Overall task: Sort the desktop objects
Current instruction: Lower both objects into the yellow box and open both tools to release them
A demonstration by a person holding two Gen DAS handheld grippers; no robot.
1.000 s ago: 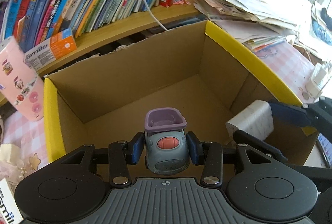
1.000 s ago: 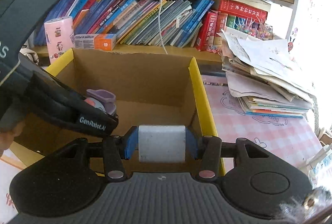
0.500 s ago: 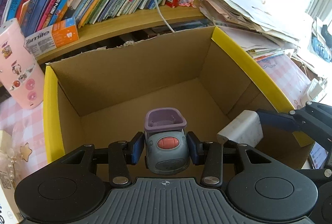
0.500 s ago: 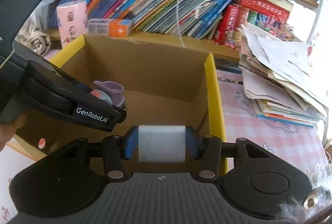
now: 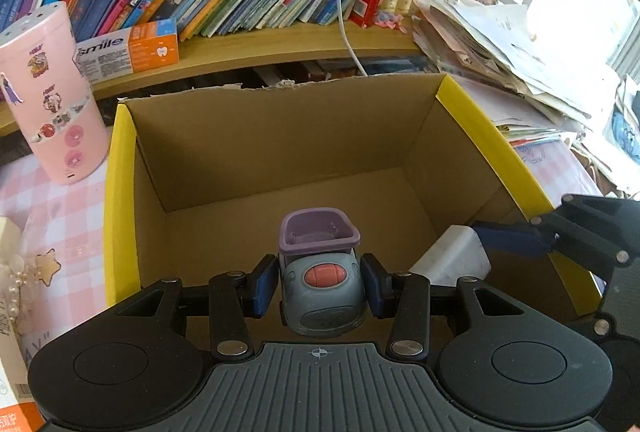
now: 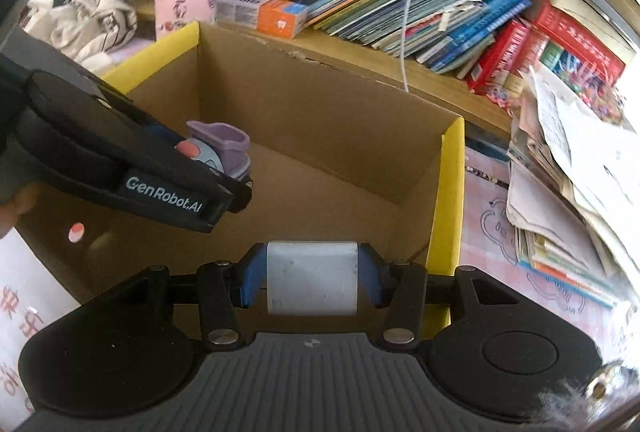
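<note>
You hold both loads over the open cardboard box (image 5: 280, 136) so each can drop onto its bare floor. Your left gripper (image 5: 320, 290) is clamped on the toy car (image 5: 322, 292), smooth rounded grey plastic with a lilac tub on top. Your right gripper (image 6: 312, 282) pinches the white block (image 6: 312, 282), matte, scuffed, with softly rounded corners.

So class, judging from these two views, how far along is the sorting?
Nothing lies in the box yet; its floor looks bare. In hand: the left tongs grip a toy car and the right tongs a white block, both held over the box. Left: releasing both inside.
</note>
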